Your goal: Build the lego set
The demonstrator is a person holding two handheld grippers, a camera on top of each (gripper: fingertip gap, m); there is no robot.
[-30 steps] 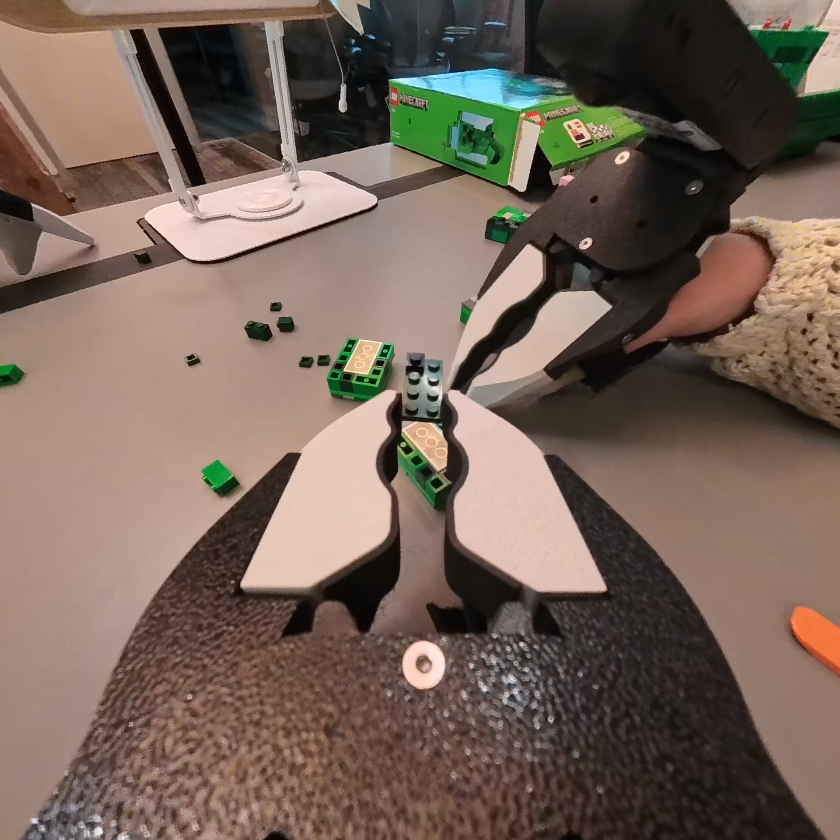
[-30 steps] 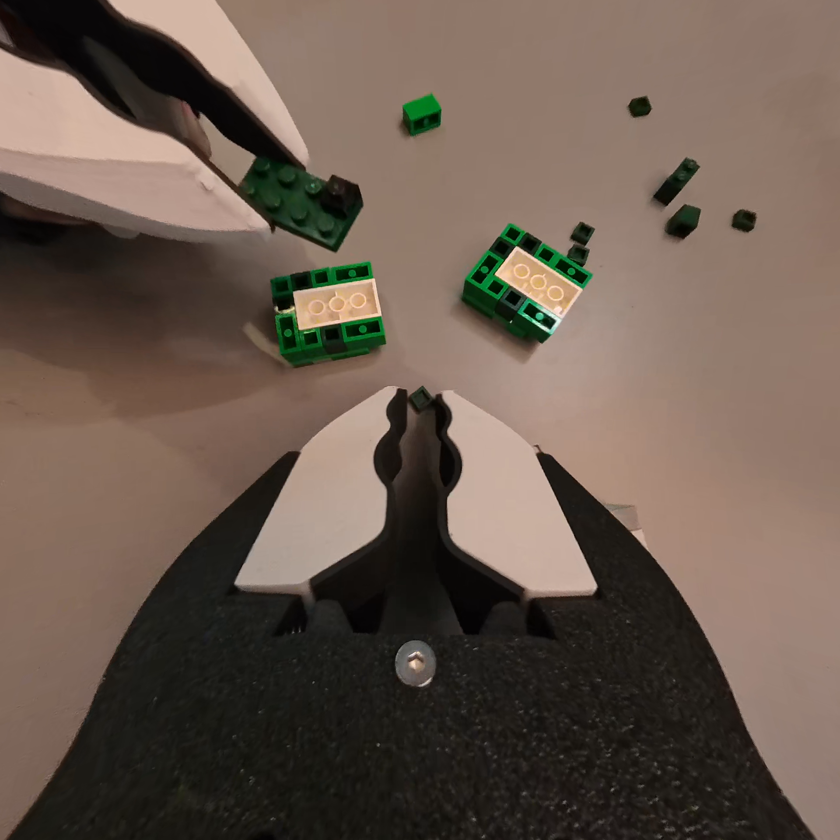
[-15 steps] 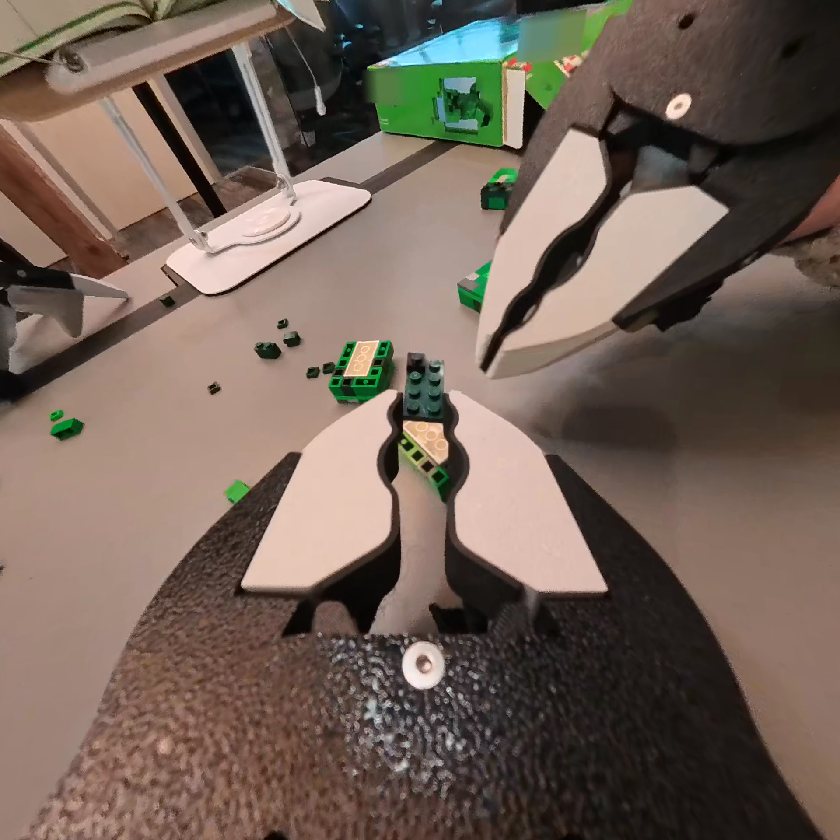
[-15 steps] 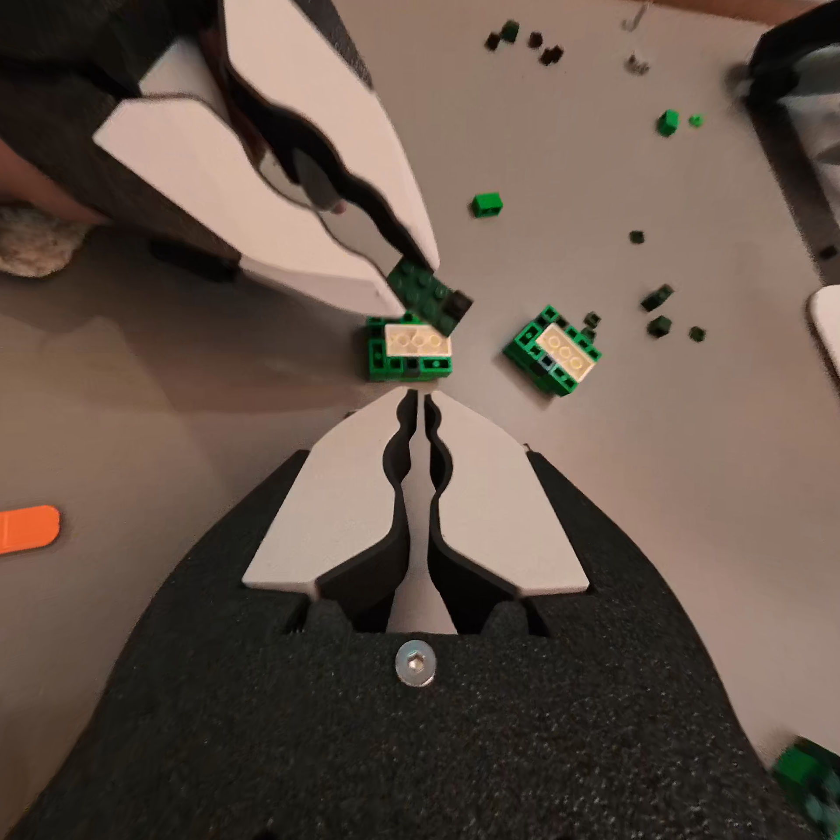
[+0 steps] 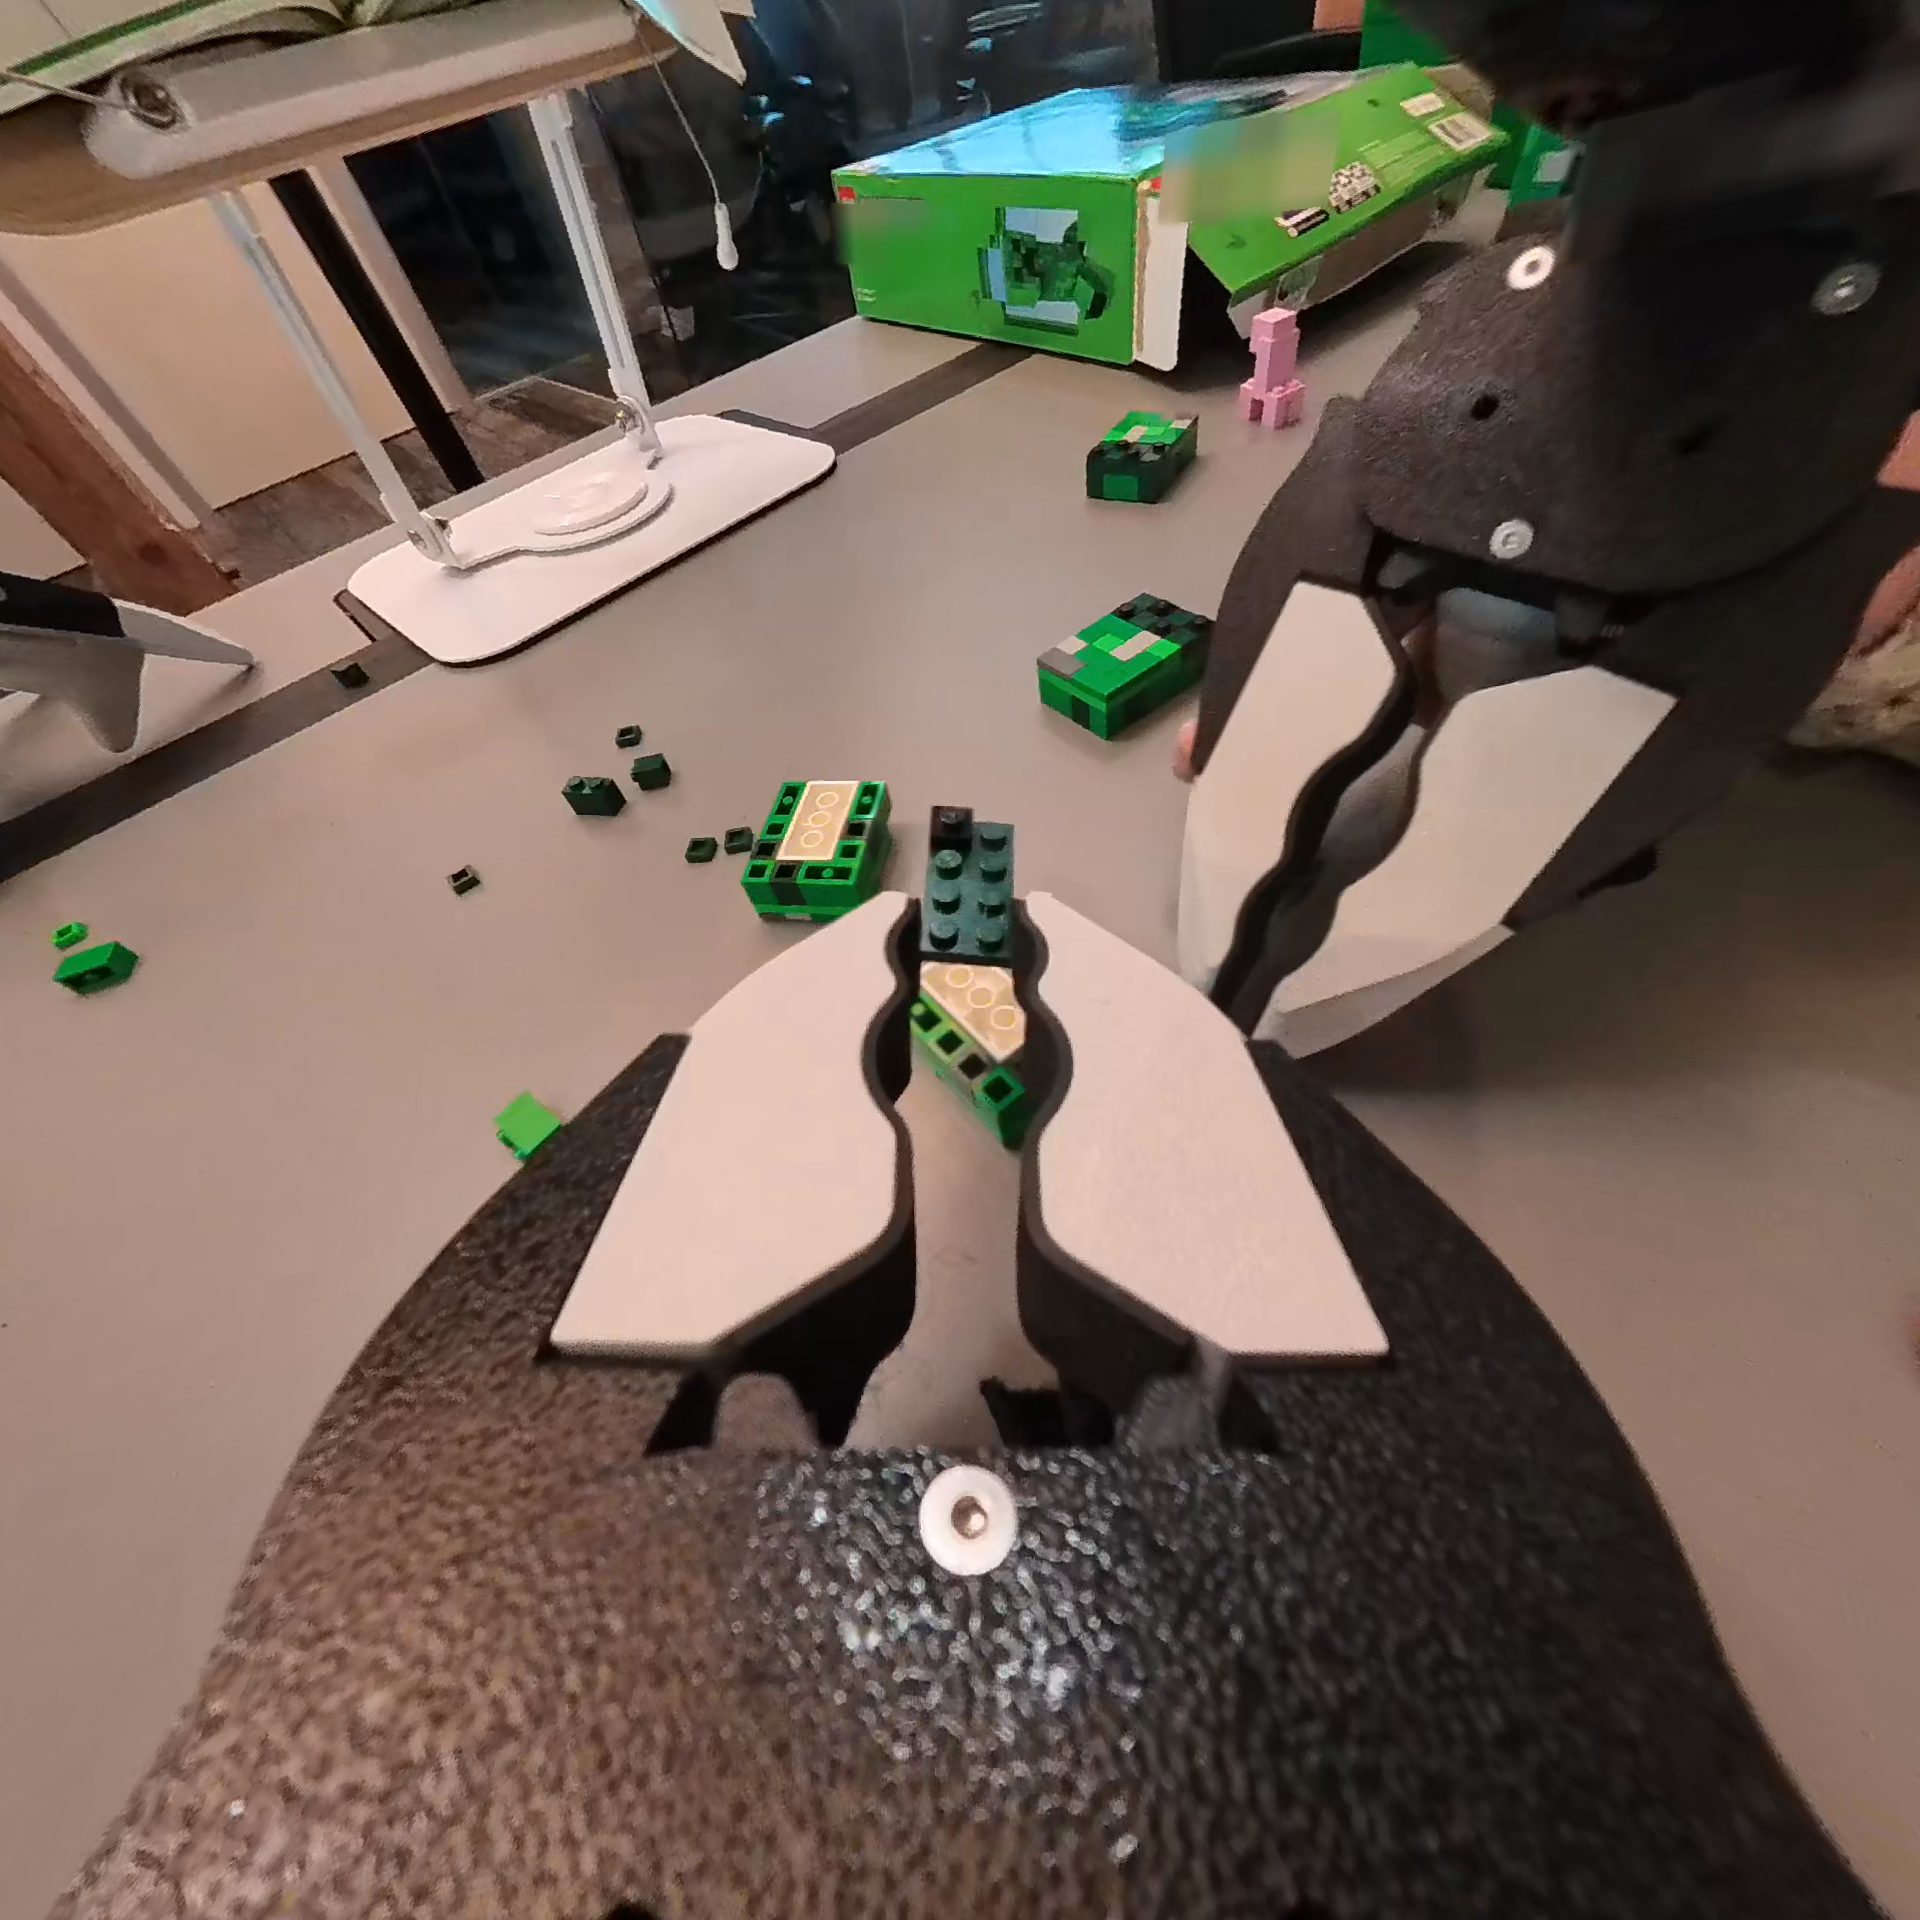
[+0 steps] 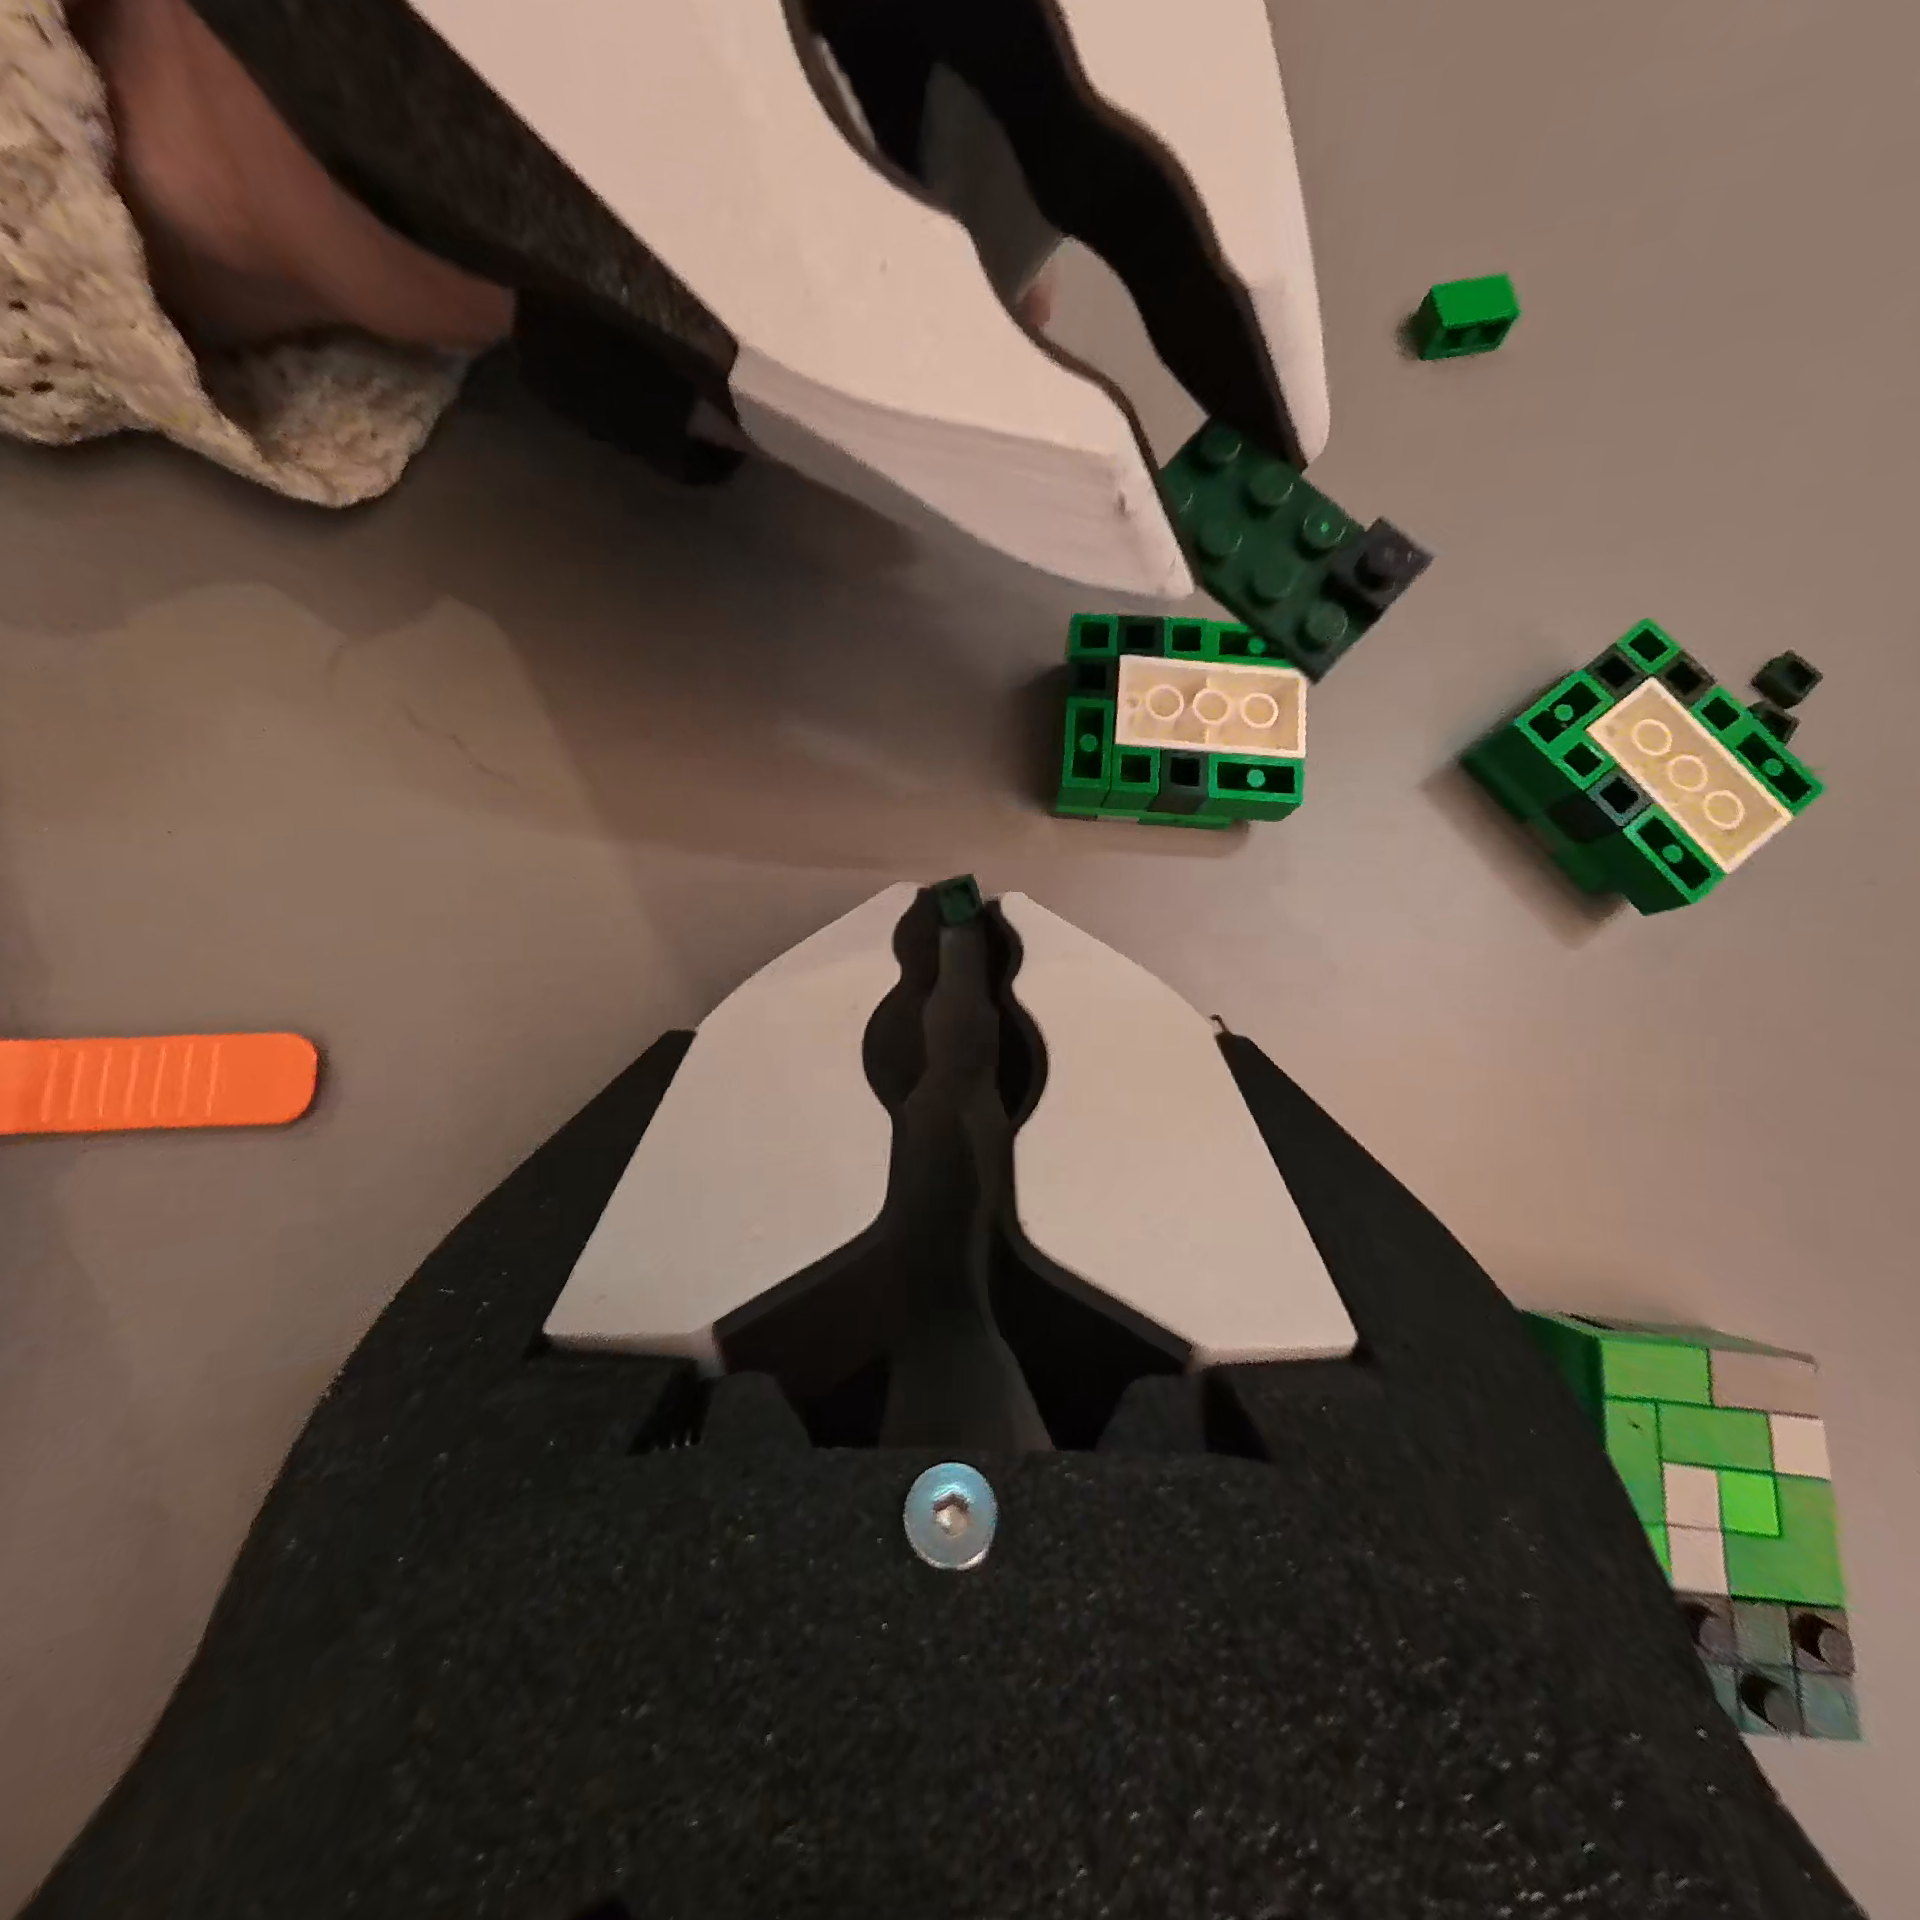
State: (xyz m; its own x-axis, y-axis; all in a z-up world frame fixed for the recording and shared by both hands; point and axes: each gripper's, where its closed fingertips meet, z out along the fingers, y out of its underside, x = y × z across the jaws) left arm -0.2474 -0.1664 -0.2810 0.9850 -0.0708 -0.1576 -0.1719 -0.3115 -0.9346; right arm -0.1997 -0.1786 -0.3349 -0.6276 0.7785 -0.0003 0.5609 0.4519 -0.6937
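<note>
My left gripper point(image 5: 971, 906) is shut on a dark green plate point(image 5: 971, 883) with a black single stud piece at its far corner. It holds the plate tilted just above a green block with a cream top point(image 5: 977, 1039). The plate point(image 6: 1273, 551) and that block point(image 6: 1184, 717) also show in the right wrist view, the plate overlapping the block's far right corner. A second such block point(image 6: 1652, 769) lies to the right. My right gripper point(image 6: 961, 914) is shut on a tiny dark green piece point(image 6: 956, 894) at its tips, just short of the first block.
An orange brick separator point(image 6: 156, 1081) lies at the left. A built green cube point(image 6: 1725, 1507) sits by my right gripper. Two green builds point(image 5: 1122, 665), a pink figure point(image 5: 1273, 369), a green box point(image 5: 1008, 260), a white stand base point(image 5: 592, 530) and loose small pieces point(image 5: 592, 795) lie farther off. About 7 cm separates my left fingertips from my right.
My right gripper has come down and nearer to the table beside my left gripper. My left gripper still holds the plate over the block.
</note>
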